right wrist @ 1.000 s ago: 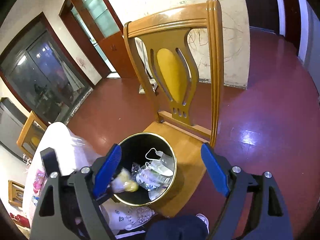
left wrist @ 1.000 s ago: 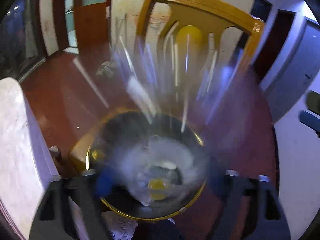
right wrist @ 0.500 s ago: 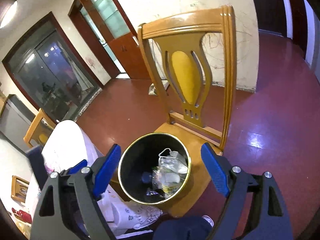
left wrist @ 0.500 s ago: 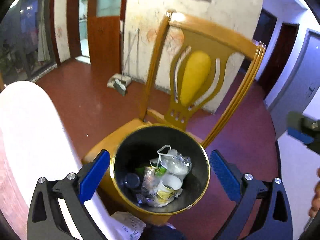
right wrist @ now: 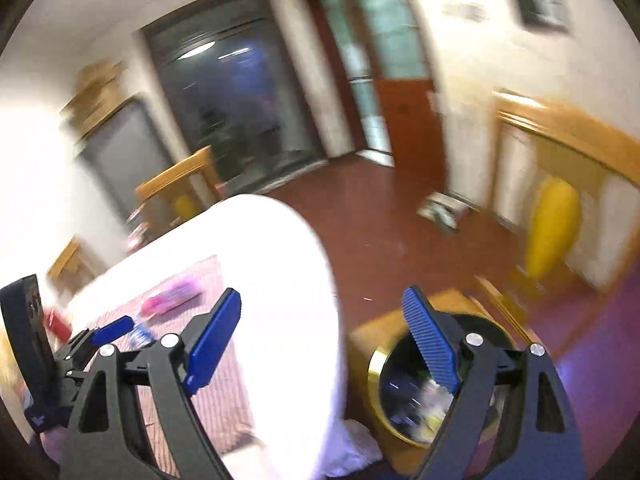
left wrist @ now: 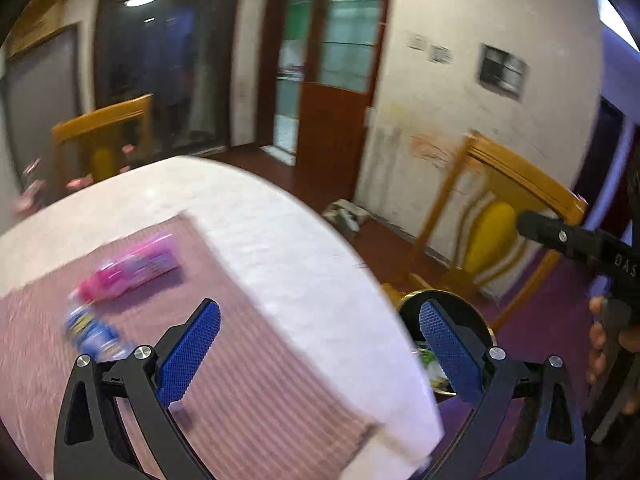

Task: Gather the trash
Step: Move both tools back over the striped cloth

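My left gripper (left wrist: 320, 348) is open and empty, above the near edge of a white table (left wrist: 280, 232). A pink wrapper (left wrist: 132, 272) and a blue-and-white packet (left wrist: 92, 332) lie on a striped pink mat (left wrist: 248, 392) to its left. The black bin with a gold rim (left wrist: 448, 300) sits low on the right with trash inside. My right gripper (right wrist: 324, 340) is open and empty, between the table (right wrist: 280, 264) and the bin (right wrist: 384, 380). The pink wrapper (right wrist: 172, 300) shows in the right wrist view too. The left gripper's body (right wrist: 36, 360) shows at the far left there.
The bin stands on a wooden chair (right wrist: 560, 216) with a yellow back pad. A second wooden chair (left wrist: 104, 136) stands beyond the table. The floor (right wrist: 380, 216) is dark red. A small red item (right wrist: 56, 324) lies on the table's far left. The right gripper's handle (left wrist: 580, 244) shows at the right.
Both grippers have swung left and up, away from the bin on the chair, toward the table. The table, mat and wrappers have come into view. Both stay open.
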`<action>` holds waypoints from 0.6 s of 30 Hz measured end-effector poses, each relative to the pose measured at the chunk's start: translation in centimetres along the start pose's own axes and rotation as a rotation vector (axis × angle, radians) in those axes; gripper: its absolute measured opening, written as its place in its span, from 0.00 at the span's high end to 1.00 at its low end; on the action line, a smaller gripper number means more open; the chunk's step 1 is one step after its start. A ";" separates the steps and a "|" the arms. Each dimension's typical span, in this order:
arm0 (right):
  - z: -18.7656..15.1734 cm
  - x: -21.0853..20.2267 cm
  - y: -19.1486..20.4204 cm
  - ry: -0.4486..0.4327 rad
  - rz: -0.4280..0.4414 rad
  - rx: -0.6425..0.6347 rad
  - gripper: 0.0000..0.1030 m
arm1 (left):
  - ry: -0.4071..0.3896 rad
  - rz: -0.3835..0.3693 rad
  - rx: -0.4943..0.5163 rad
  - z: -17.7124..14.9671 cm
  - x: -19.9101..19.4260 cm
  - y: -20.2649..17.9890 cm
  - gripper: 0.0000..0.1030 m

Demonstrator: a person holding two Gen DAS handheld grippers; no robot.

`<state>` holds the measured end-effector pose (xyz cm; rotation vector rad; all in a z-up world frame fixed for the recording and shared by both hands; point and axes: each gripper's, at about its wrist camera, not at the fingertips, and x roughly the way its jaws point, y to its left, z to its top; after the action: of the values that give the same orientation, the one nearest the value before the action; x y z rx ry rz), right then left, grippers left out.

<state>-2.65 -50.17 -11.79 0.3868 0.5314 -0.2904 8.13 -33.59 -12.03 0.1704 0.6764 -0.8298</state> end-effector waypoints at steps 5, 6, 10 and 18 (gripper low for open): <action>3.1 3.6 8.2 0.024 0.134 -0.249 0.20 | -0.005 0.086 -0.094 -0.7 -1.5 4.8 0.06; 3.5 4.2 9.6 0.026 0.158 -0.288 0.20 | -0.003 0.099 -0.118 -0.8 -1.5 5.7 0.06; 4.6 6.2 13.9 0.039 0.243 -0.409 0.20 | 0.009 0.145 -0.158 -0.8 -1.1 8.1 0.06; 4.7 14.2 21.2 0.161 0.407 -0.732 0.20 | 0.060 0.268 -0.214 -2.2 -0.7 12.1 0.06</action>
<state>18.82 -35.71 -9.74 -0.1998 0.6623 0.3331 15.53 -24.07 -14.68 0.0897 0.7750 -0.4933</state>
